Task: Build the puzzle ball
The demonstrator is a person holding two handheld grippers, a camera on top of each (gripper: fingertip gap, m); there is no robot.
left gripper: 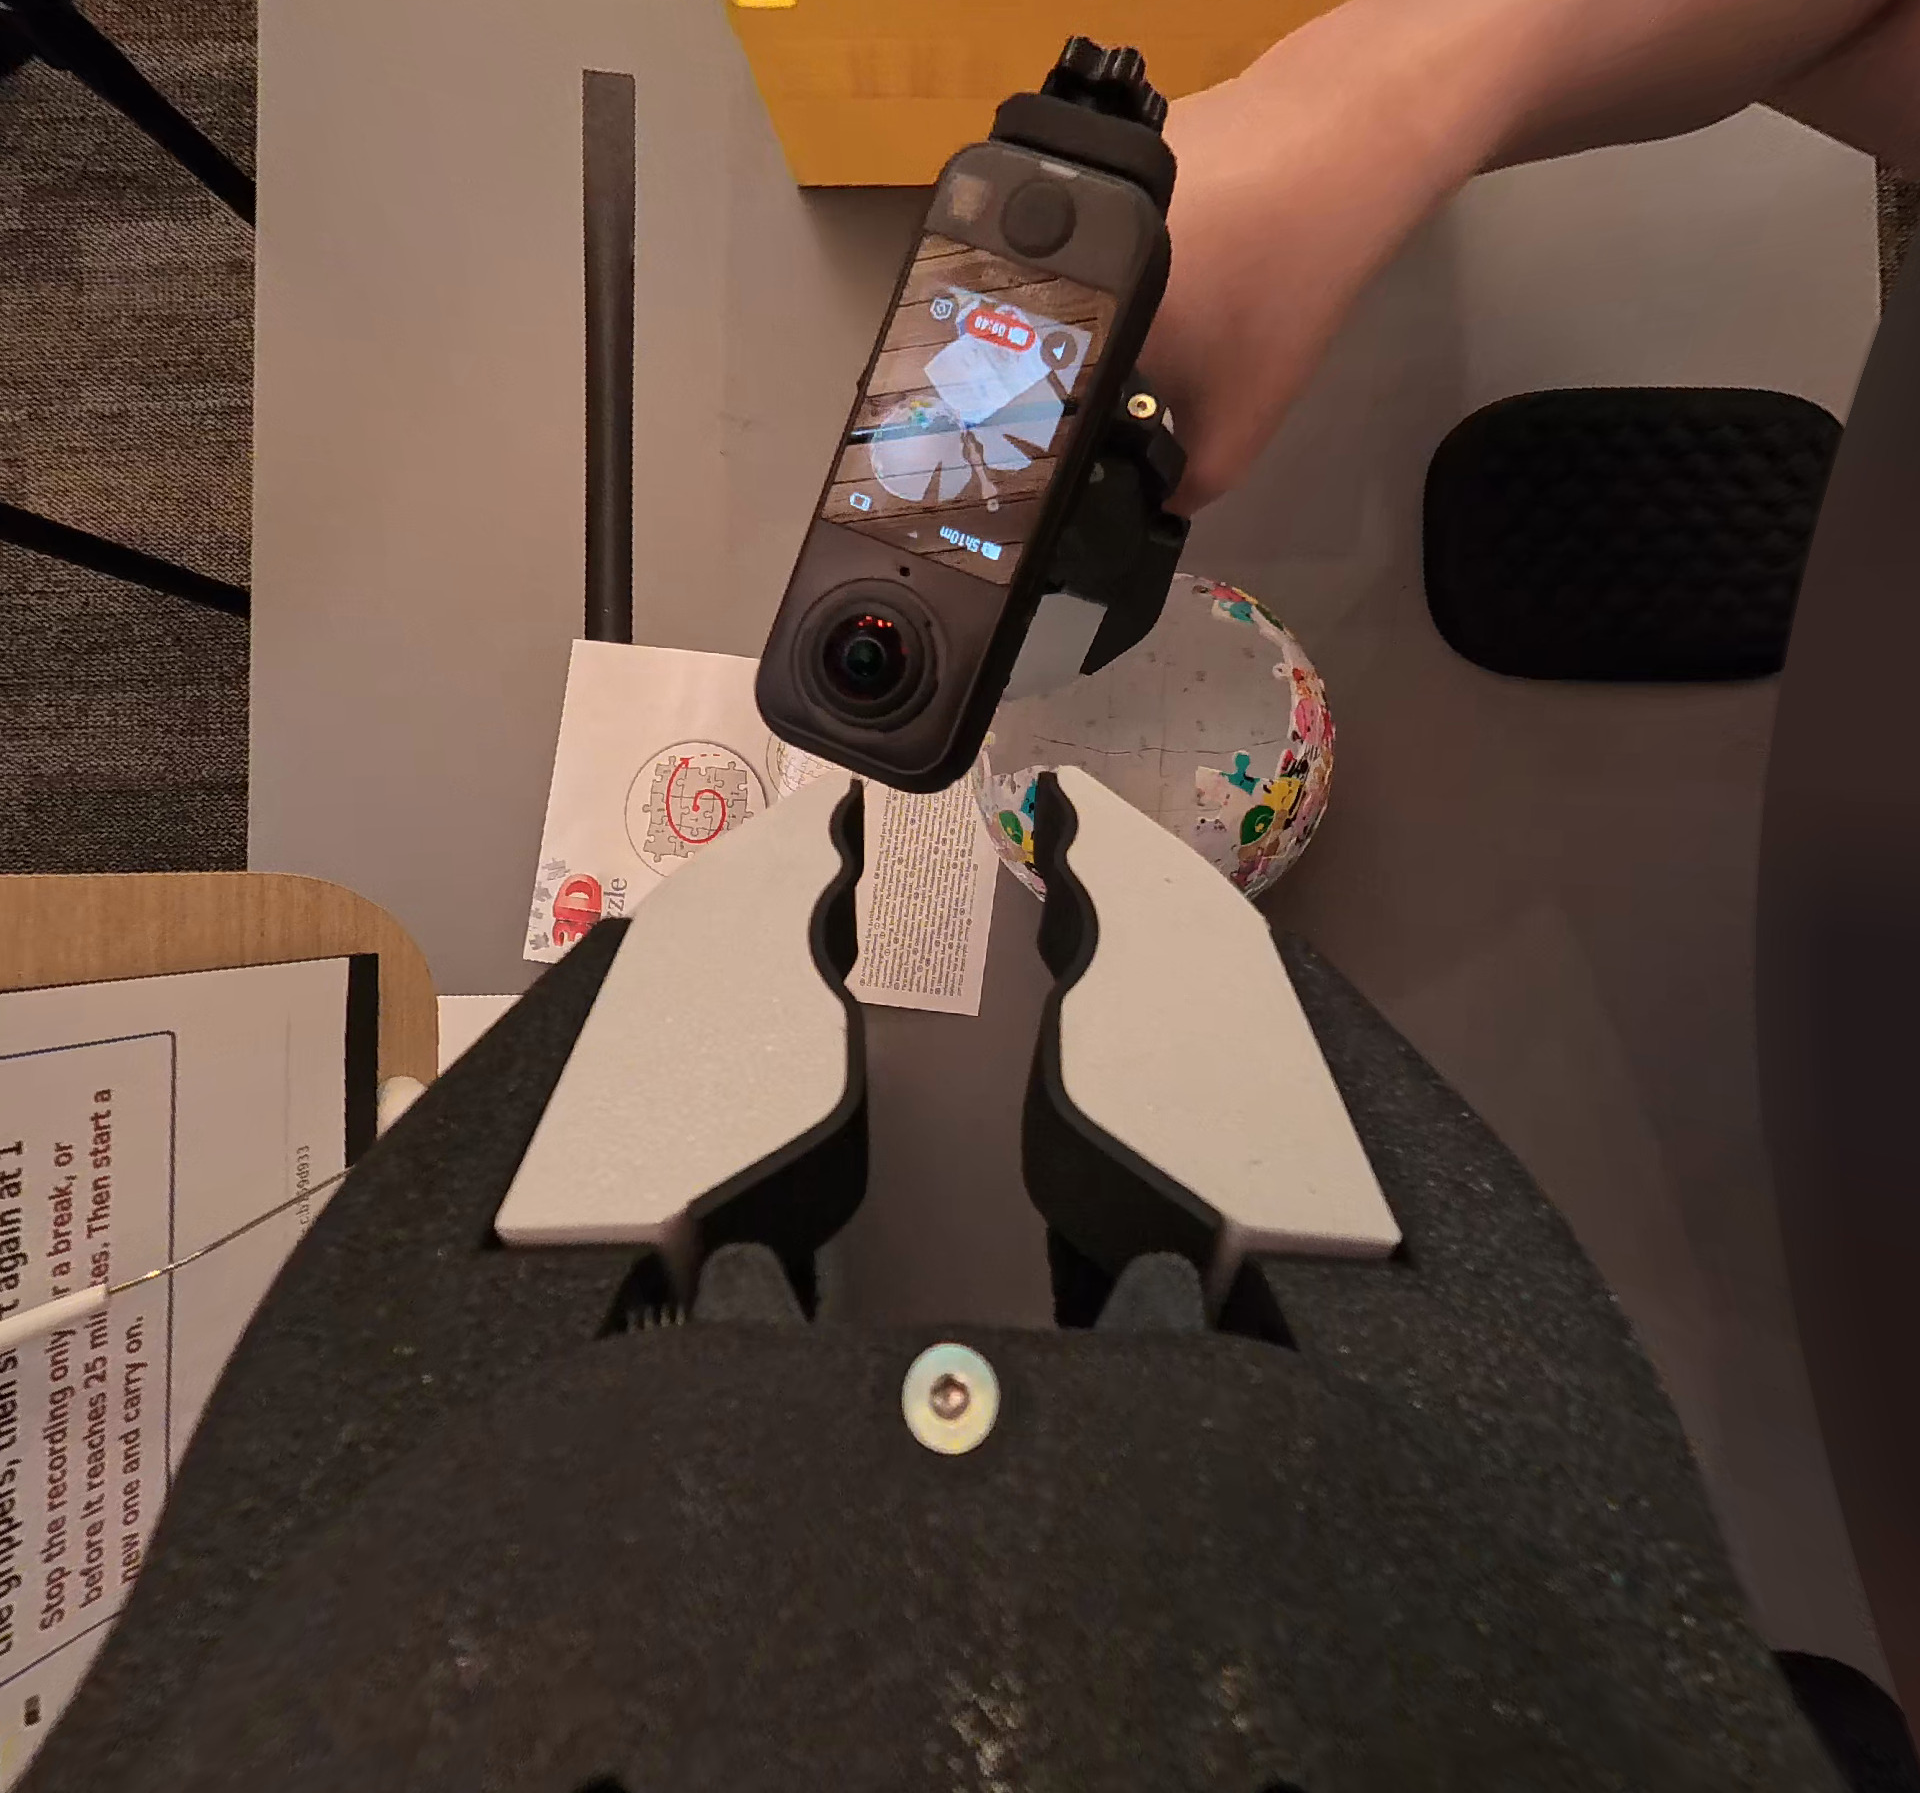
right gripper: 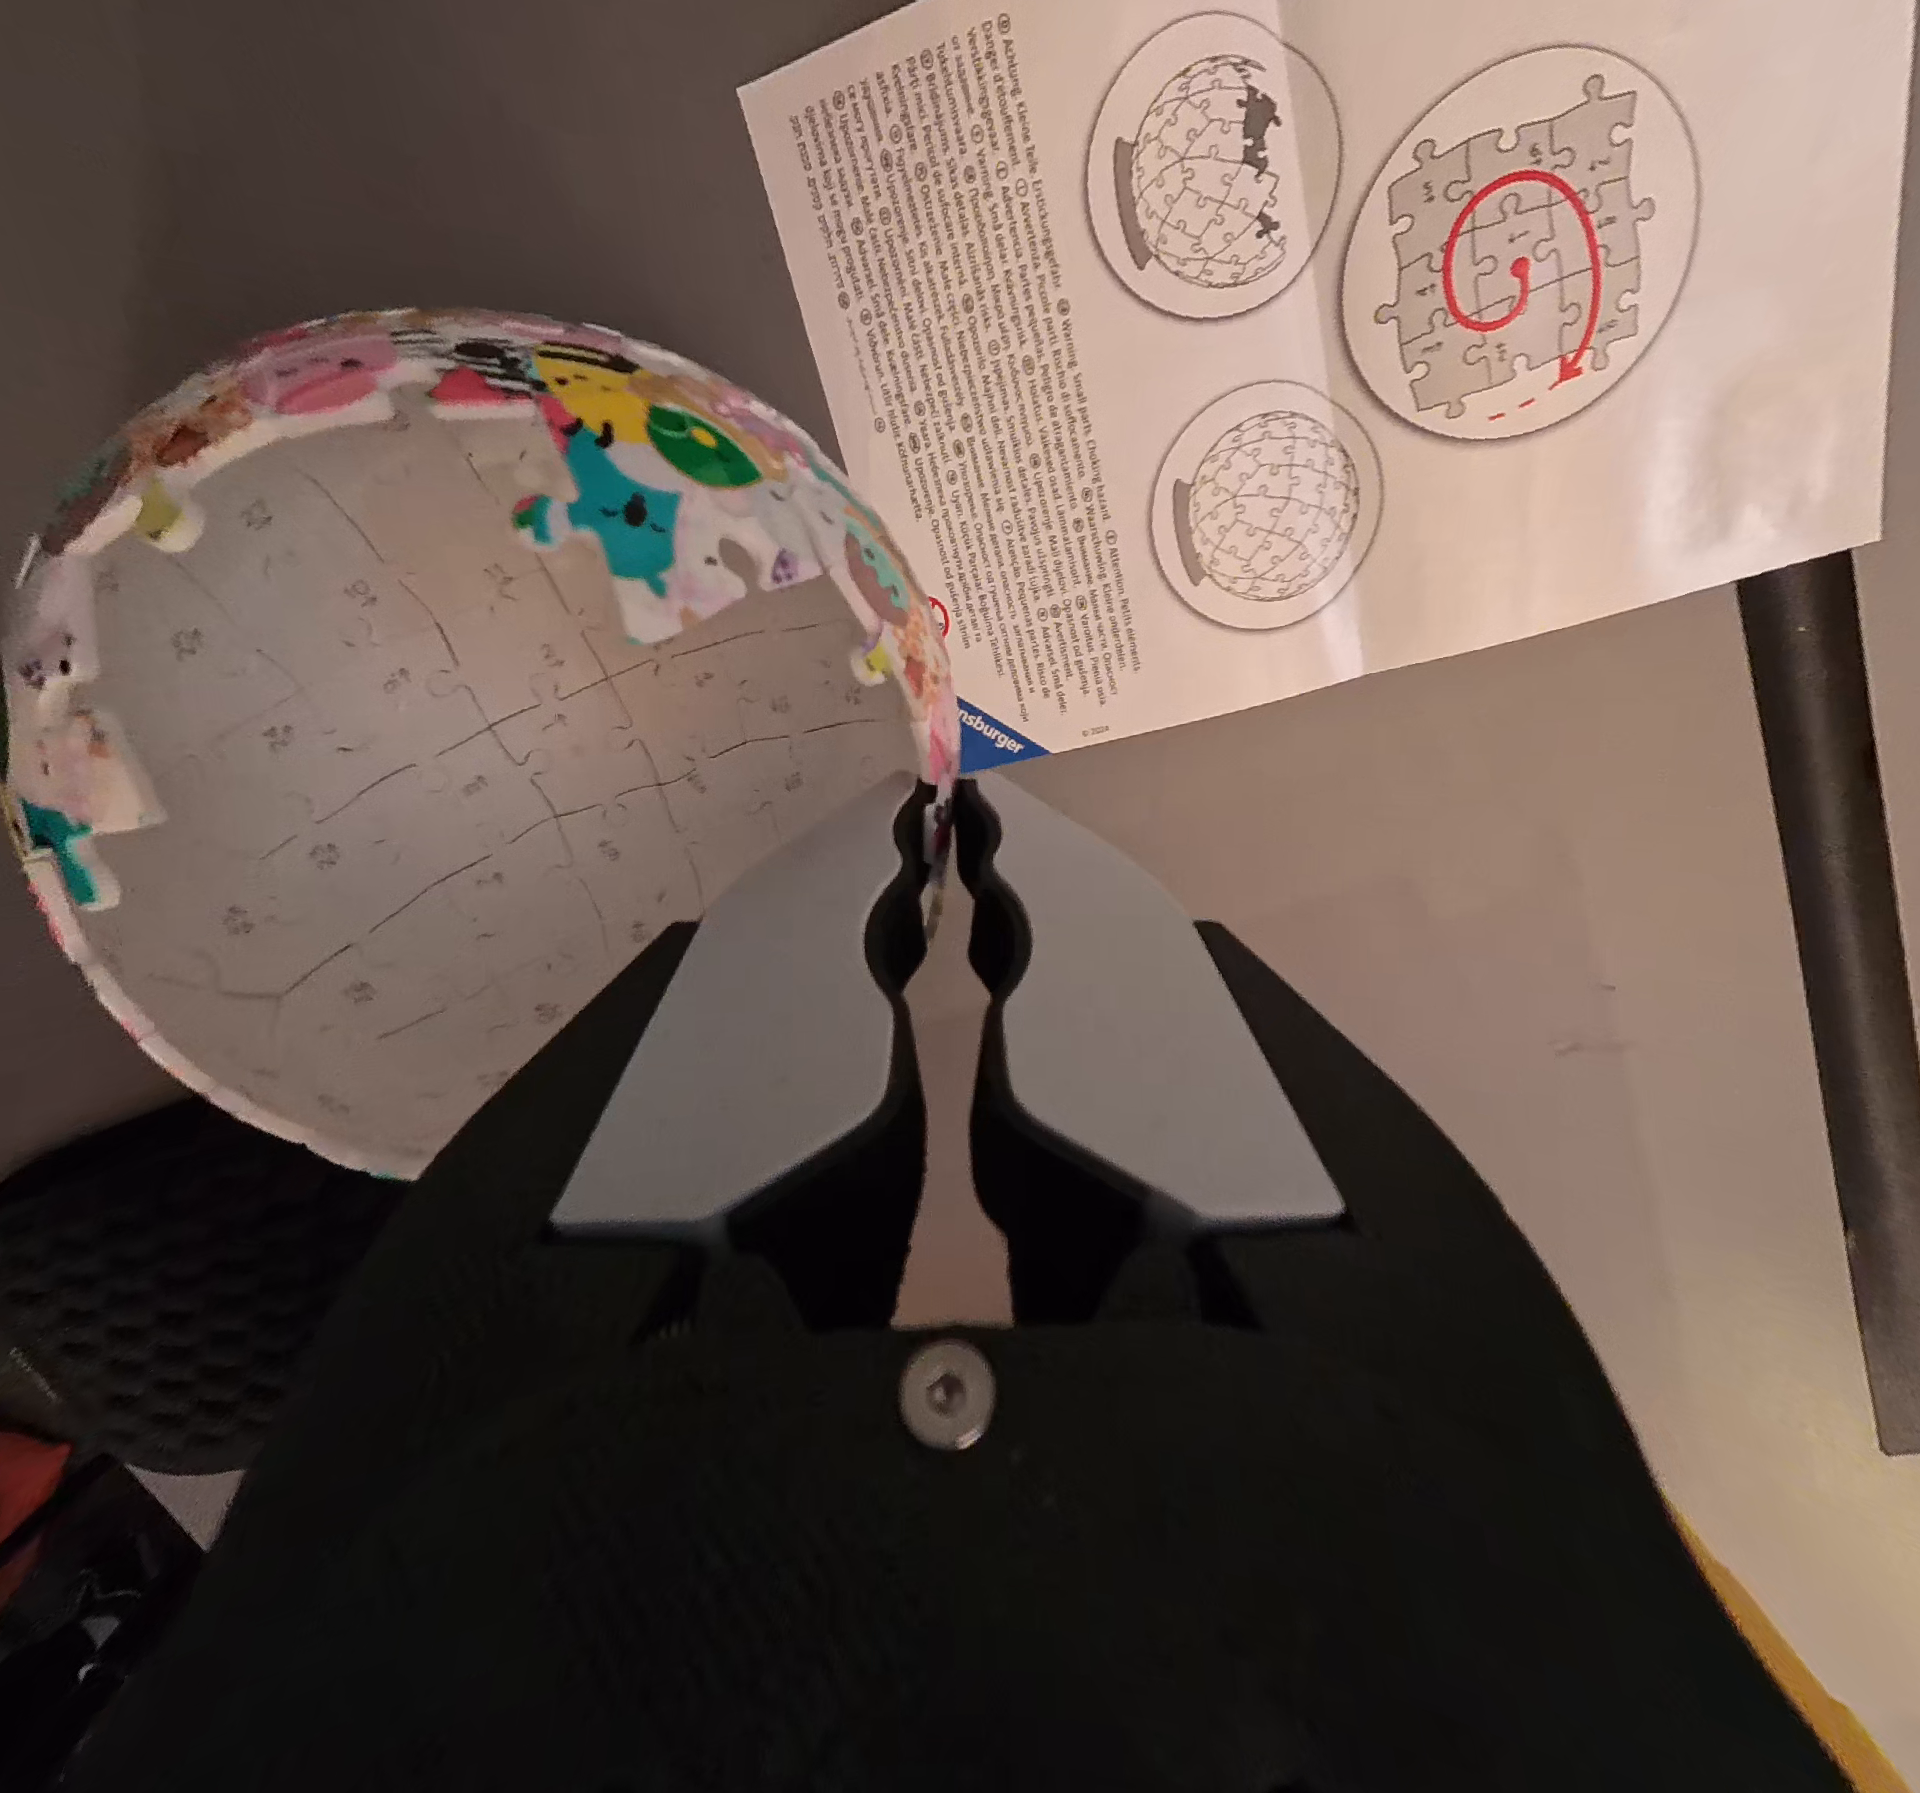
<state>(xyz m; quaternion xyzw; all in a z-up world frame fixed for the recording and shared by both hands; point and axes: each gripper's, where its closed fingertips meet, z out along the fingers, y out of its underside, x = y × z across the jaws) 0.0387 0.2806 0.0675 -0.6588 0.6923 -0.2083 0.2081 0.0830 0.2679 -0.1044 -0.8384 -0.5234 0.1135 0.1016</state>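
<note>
The right gripper [right gripper: 938,813] is pinched on the rim of the part-built puzzle ball [right gripper: 416,704], its two black pads pressed against either face of the thin shell wall at the edge of the opening. The left gripper [left gripper: 948,793] is spread and holds nothing, hovering over the grey table [left gripper: 436,393] just short of the ball [left gripper: 1174,735] and the folded instruction sheet [left gripper: 665,777]. In the left wrist view the ball sits on the table beneath the right gripper's camera, with a yellow bin [left gripper: 1039,29] beyond it and a black mesh pad [left gripper: 1631,533] off to one side. To do this step well, I judge the hold should stay light and square to the shell: a rim of interlocked curved pieces will likely pop apart if squeezed hard or twisted, so the free gripper ought to bring the next piece to the open edge and press it in along the curve. The shell is an open bowl; in the right wrist view its hollow, grey numbered inside faces the camera, the printed outside turned away. It has no true long axis, being round; its axis runs through the opening, tilted up and toward the gripper. The sheet [right gripper: 1351,289] lies flat just past the ball, with a dark bar [right gripper: 1829,912] beside it.
</note>
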